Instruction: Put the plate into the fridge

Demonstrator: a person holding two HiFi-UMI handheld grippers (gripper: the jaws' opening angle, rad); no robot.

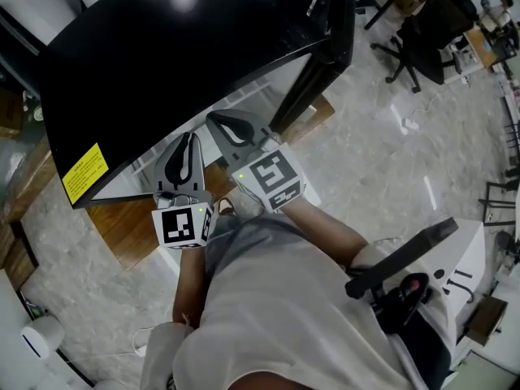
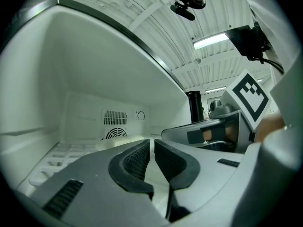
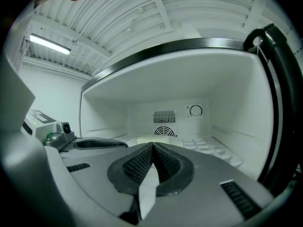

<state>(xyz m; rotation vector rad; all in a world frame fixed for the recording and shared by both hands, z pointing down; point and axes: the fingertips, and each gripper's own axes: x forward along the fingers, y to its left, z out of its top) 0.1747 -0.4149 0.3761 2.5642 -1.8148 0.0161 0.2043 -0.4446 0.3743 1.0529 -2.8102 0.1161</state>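
Left gripper (image 2: 152, 143) beside right gripper (image 3: 152, 145) at fridge (image 3: 227, 93) mouth; vent (image 3: 164, 130) on back wall, dial (image 3: 195, 110) to its right

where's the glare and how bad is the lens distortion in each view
Head view: soft glare patches on the glossy black fridge top, floor bent by the wide lens. Left gripper view: heavy fisheye, black corners, ceiling light strip blown out. Right gripper view: same fisheye bowing the fridge rim; white interior evenly lit.

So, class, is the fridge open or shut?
Open: both gripper views look straight into the fridge, its back-wall fan vent and dial in plain sight.
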